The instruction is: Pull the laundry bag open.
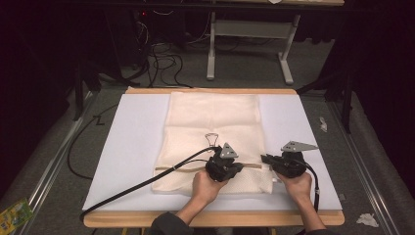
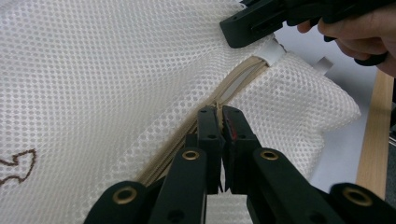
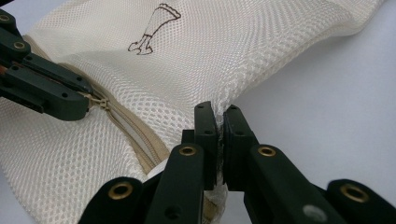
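A cream mesh laundry bag (image 1: 213,122) lies flat on a white sheet (image 1: 137,147), with a beige zipper (image 2: 243,77) running across its near end. My left gripper (image 1: 239,168) is shut on the zipper pull (image 2: 218,109), partway along the zipper. My right gripper (image 1: 265,158) is shut on the bag's edge (image 3: 219,122) at the zipper's right end, beside a small white tab (image 2: 272,50). The two grippers point at each other, a short stretch of zipper between them. Each shows in the other's view: the left gripper (image 3: 86,106) and the right gripper (image 2: 229,28).
The bag bears a brown embroidered mark (image 1: 212,138). The wooden table edge (image 1: 210,219) runs along the front, just under the person's forearms. A cable (image 1: 142,183) trails left off the table. On the floor are crumpled paper (image 1: 367,219), a green packet (image 1: 13,214) and a desk frame (image 1: 249,34) behind.
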